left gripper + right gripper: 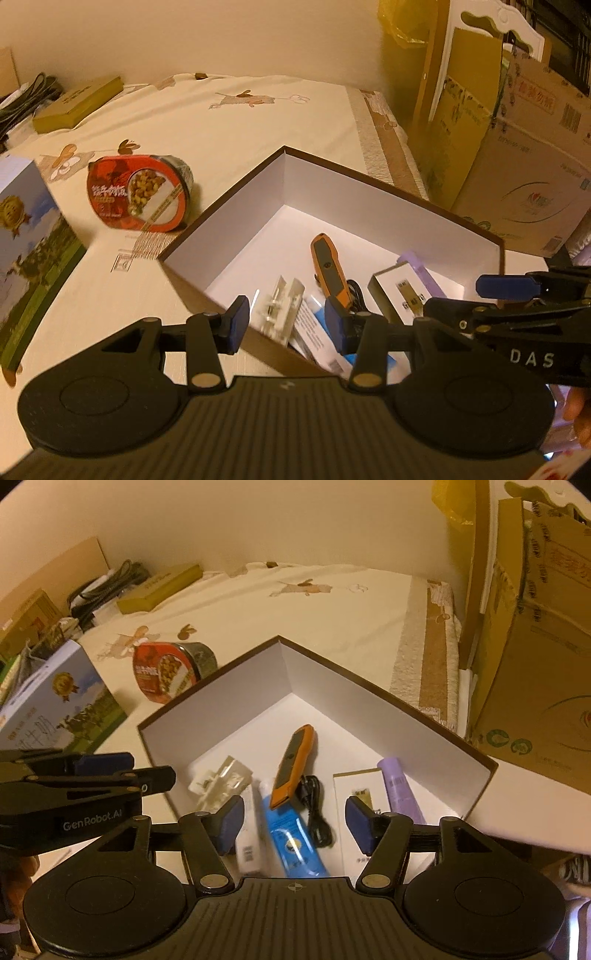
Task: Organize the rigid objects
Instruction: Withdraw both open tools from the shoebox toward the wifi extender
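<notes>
Presently, both grippers hovered over white-lined box (388, 716) on cloth-covered table (351, 609). Left gripper (286, 325): jaws spread apart, nothing between pads. Right gripper (295, 825): jaws likewise apart, empty. Box contents: orange utility knife (291, 766) near centre, black cable (314, 812) just beside it, blue tube (291, 842), clear plastic package (221, 781), purple tube (400, 790) along right wall. Red food bowl (166, 672) lay outside box, beside left wall.

Tablecloth (332, 620) (cartoon print), open box (369, 701), red tin (162, 675)
</notes>
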The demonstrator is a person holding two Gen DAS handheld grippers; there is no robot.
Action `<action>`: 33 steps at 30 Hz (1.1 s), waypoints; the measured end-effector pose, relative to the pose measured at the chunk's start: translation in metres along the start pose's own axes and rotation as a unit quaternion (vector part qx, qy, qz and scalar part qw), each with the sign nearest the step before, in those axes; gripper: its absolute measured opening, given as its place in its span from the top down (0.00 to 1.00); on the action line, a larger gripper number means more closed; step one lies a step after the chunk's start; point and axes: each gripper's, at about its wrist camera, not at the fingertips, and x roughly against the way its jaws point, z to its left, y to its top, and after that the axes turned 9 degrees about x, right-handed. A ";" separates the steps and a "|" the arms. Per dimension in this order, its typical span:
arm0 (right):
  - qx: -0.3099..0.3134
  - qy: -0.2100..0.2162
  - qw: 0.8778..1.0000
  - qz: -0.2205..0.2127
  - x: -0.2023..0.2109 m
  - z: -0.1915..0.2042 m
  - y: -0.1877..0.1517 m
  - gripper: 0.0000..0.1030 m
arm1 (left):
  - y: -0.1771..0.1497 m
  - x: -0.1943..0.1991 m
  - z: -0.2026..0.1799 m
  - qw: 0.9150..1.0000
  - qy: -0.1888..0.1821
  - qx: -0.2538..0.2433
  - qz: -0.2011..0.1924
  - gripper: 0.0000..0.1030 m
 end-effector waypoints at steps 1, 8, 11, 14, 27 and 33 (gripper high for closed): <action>-0.001 0.001 1.000 -0.002 0.004 0.002 -0.001 0.42 | -0.003 0.006 0.001 1.000 -0.001 0.005 0.000 0.61; -0.003 0.011 1.000 -0.001 0.031 0.018 -0.017 0.39 | -0.026 0.038 0.012 0.999 0.008 0.027 0.016 0.61; -0.003 0.016 1.000 0.005 0.039 0.027 -0.024 0.39 | -0.037 0.051 0.021 0.999 0.015 0.043 0.026 0.61; 0.002 0.020 1.000 0.013 0.045 0.036 -0.031 0.39 | -0.049 0.065 0.029 0.998 0.021 0.056 0.032 0.61; 0.020 0.034 0.998 0.042 0.061 0.070 -0.066 0.39 | -0.100 0.110 0.050 0.993 0.042 0.100 0.041 0.61; 0.030 0.045 0.997 0.050 0.068 0.084 -0.078 0.39 | -0.120 0.122 0.053 0.991 0.051 0.115 0.044 0.61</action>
